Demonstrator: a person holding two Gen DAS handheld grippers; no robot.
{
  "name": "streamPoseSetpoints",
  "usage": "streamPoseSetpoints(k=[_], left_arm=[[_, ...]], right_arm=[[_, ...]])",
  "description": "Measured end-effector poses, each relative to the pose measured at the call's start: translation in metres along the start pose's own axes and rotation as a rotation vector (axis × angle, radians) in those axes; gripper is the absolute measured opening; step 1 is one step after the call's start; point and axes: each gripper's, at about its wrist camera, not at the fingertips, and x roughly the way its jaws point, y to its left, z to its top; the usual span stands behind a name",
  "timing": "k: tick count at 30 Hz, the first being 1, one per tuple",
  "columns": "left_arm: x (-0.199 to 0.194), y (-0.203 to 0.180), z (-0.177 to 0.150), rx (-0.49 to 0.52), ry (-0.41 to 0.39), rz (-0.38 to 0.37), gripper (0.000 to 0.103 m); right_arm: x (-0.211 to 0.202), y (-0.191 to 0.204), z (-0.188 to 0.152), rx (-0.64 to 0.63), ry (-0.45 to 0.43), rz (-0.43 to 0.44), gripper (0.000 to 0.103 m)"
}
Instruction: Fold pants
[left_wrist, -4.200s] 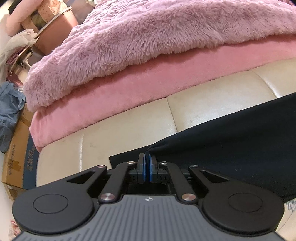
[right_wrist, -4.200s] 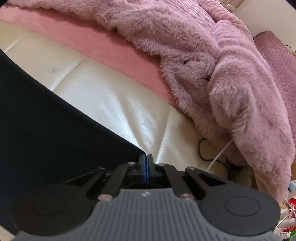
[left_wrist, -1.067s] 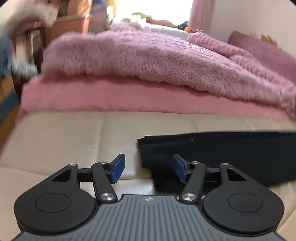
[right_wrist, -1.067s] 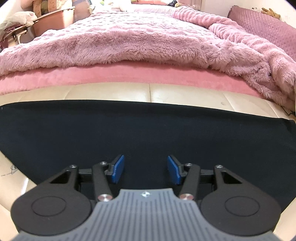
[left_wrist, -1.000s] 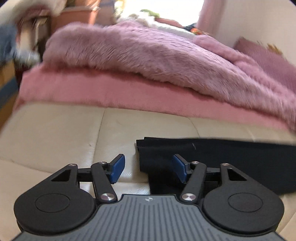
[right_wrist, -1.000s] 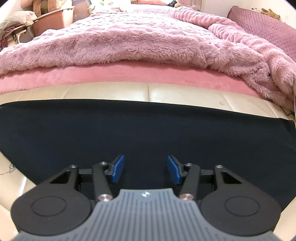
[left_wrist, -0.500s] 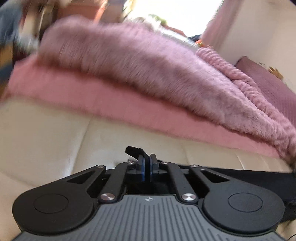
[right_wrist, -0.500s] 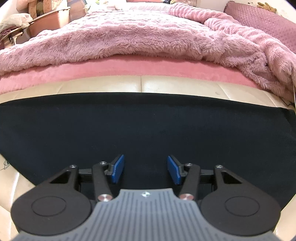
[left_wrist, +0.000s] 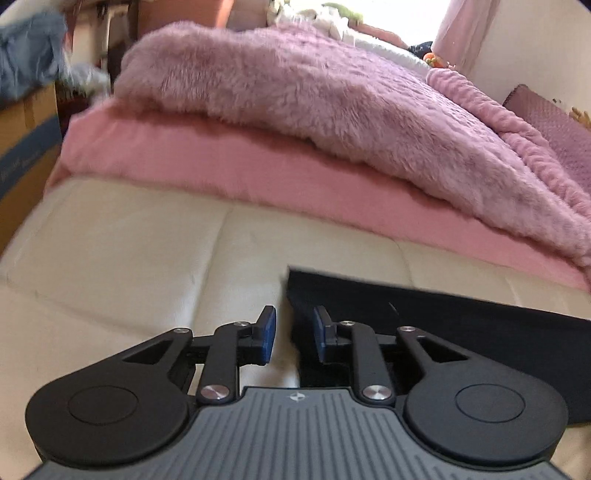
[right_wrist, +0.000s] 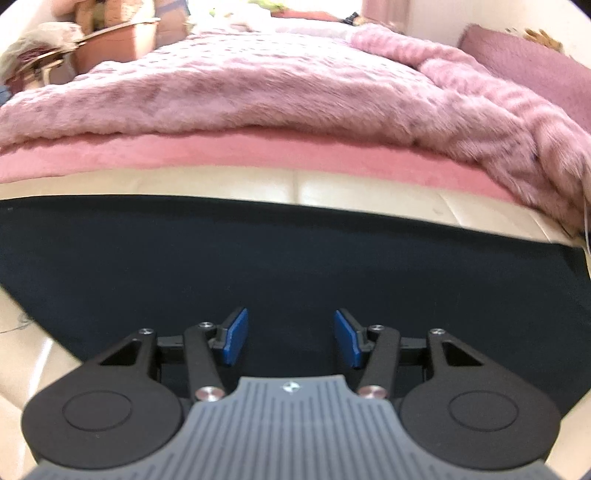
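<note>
The black pants (right_wrist: 295, 258) lie flat as a long folded band on the cream leather bench (left_wrist: 129, 251). In the left wrist view their left end (left_wrist: 443, 321) lies just right of the gripper's gap. My left gripper (left_wrist: 293, 334) is partly open and empty, its blue pads (left_wrist: 267, 332) straddling the pants' left edge. My right gripper (right_wrist: 290, 336) is open and empty, held over the middle of the pants' near side.
A fluffy mauve blanket (left_wrist: 332, 110) on a pink mattress (left_wrist: 221, 166) rises behind the bench. Cardboard boxes and blue cloth (left_wrist: 26, 70) stand at far left. A pink tub (right_wrist: 114, 40) sits at the back left. Cream bench (right_wrist: 22, 350) shows left of the pants.
My left gripper was shut at the pants' left corner half a second ago and has now opened, leaving the corner lying flat. The right gripper stays open and has barely moved.
</note>
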Motion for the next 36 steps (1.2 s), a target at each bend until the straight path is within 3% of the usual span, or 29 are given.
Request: streamPoseSetpoints(k=[3, 8, 10, 12, 14, 19, 23, 24, 27, 30, 36], left_arm=[[-0.006, 0.000, -0.012, -0.113, 0.014, -0.040, 0.051], [0.010, -0.009, -0.023, -0.257, 0.003, -0.025, 0.051], [0.020, -0.017, -0.023, -0.275, -0.011, -0.008, 0.040], [0.025, -0.028, -0.023, -0.262, -0.035, 0.019, 0.007], [0.021, -0.044, -0.023, -0.211, -0.078, 0.036, 0.003], [0.014, -0.120, -0.021, 0.097, -0.144, -0.026, 0.003], [0.030, -0.184, -0.036, 0.325, -0.071, -0.089, 0.005], [0.036, -0.195, -0.042, 0.358, -0.027, -0.106, 0.014], [0.042, -0.209, -0.056, 0.428, 0.034, -0.156, 0.030], [0.035, -0.205, -0.057, 0.455, 0.037, -0.163, 0.044], [0.037, -0.188, -0.032, 0.478, 0.058, -0.131, 0.048]], right_arm=[[0.000, 0.019, 0.005, -0.033, 0.003, 0.042, 0.048], [0.003, 0.046, 0.009, -0.060, -0.007, 0.114, 0.048], [-0.001, 0.053, 0.008, -0.081, -0.018, 0.135, 0.048], [-0.006, 0.055, 0.006, -0.097, -0.027, 0.152, 0.048], [-0.010, 0.055, 0.004, -0.104, -0.031, 0.157, 0.048], [-0.011, 0.048, 0.004, -0.071, -0.034, 0.177, 0.048], [-0.007, 0.045, 0.005, -0.043, -0.030, 0.204, 0.048], [-0.006, 0.045, 0.005, -0.041, -0.028, 0.211, 0.048], [-0.004, 0.044, 0.003, -0.039, -0.025, 0.231, 0.048], [-0.004, 0.040, -0.001, -0.023, -0.019, 0.250, 0.049], [0.001, 0.037, -0.008, 0.004, -0.020, 0.265, 0.049]])
